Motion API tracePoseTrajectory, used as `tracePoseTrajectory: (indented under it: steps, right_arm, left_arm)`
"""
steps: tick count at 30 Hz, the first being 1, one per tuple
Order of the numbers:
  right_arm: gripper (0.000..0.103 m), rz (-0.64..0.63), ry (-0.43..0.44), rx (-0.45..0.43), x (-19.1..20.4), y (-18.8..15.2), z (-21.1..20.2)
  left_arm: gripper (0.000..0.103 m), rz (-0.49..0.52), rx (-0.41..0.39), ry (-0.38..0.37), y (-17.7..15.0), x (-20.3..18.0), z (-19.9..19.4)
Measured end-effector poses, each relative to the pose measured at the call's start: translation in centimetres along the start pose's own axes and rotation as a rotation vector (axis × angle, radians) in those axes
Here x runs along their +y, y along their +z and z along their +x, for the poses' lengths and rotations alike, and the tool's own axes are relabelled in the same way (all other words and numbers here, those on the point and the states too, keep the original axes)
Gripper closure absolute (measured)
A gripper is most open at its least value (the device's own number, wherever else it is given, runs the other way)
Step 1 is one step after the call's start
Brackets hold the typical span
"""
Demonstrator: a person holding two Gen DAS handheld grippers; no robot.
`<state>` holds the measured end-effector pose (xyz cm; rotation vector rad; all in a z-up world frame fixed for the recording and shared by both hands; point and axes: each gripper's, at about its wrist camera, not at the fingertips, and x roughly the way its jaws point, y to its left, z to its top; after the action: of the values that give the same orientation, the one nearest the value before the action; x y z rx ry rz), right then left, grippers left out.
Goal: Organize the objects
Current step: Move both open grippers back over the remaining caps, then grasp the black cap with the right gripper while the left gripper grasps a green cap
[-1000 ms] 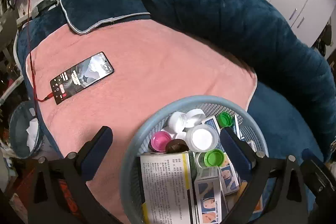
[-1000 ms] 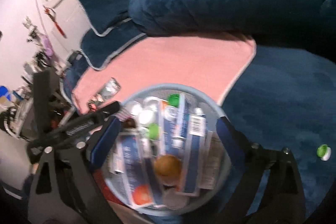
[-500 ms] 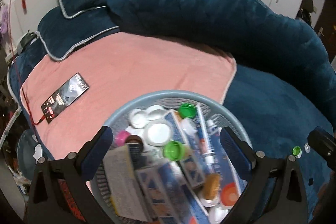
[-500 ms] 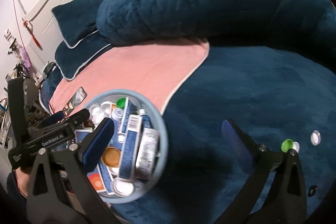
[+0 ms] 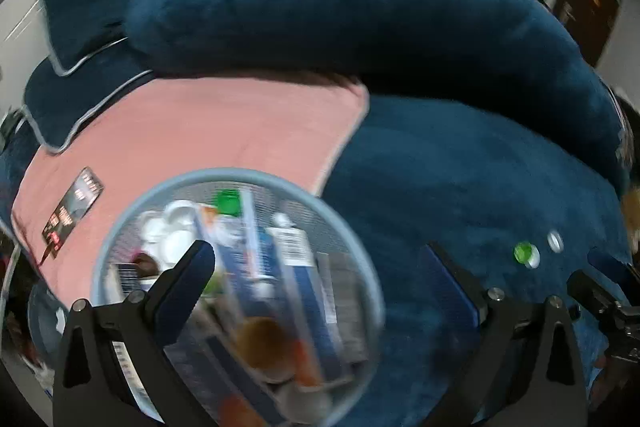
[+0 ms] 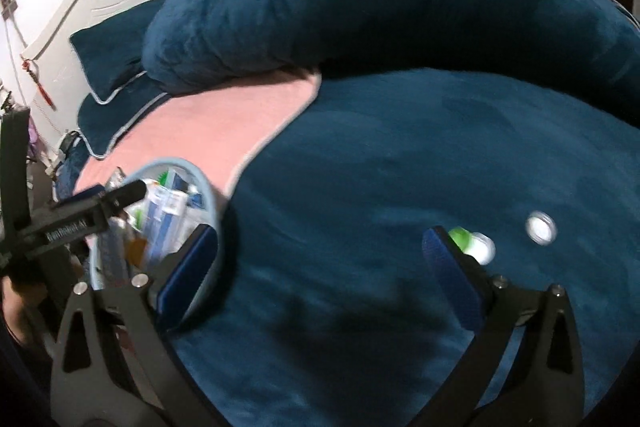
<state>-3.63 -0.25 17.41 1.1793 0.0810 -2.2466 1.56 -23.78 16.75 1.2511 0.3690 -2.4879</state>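
Note:
A round light-blue mesh basket (image 5: 120,227) full of boxes, tubes and caps sits on the bed; it also shows in the right wrist view (image 6: 204,187). My left gripper (image 5: 320,267) is open above the basket's right side and holds nothing. My right gripper (image 6: 320,255) is open and empty over the dark blue blanket (image 6: 400,155). A green cap (image 6: 460,239) with a white piece beside it and a separate white cap (image 6: 541,227) lie on the blanket by the right finger. They also show in the left wrist view, the green cap (image 5: 524,251) and the white cap (image 5: 555,241).
A pink towel (image 5: 208,131) covers the bed's left part, with a phone (image 5: 72,211) on it. A long dark blue bolster (image 5: 340,19) and pillows (image 5: 80,19) lie at the back. The left gripper's body (image 6: 80,211) shows in the right wrist view.
Both grippers have swung to the right, away from the basket and toward the caps on the blue blanket. The basket now lies further left in both views.

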Motion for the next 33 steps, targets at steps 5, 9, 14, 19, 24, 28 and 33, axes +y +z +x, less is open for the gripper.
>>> tracePoseTrajectory:
  steps: [5,9,14,19,24,28,33]
  right_arm:
    - [0.0,0.072,-0.091,0.047,-6.6,-3.9,-0.6]
    - [0.0,0.162,-0.191,0.076,-12.4,-7.0,-1.0]
    - [0.001,0.228,-0.289,0.115,-17.1,-9.9,-0.9]
    - [0.021,0.228,-0.307,0.123,-18.3,-11.1,0.0]
    - [0.053,0.22,-0.29,0.145,-19.0,-11.3,1.4]
    - [0.072,0.23,-0.255,0.102,-19.4,-11.4,0.5]
    - [0.071,0.308,-0.176,0.063,-20.7,-11.8,-0.7]
  left_arm:
    - [0.001,0.113,0.063,-0.056,-1.6,-5.8,1.6]
    - [0.001,0.231,0.094,-0.079,-3.0,-10.5,2.8]
    - [0.001,0.281,0.109,-0.119,-3.5,-13.6,3.4]
    - [0.001,0.274,0.13,-0.186,-3.5,-16.6,4.8]
    - [0.001,0.307,0.171,-0.253,-4.0,-20.3,7.0]
    - [0.002,0.235,0.226,-0.341,-4.3,-22.4,10.4]
    - [0.002,0.164,0.275,-0.353,-5.3,-23.6,14.2]
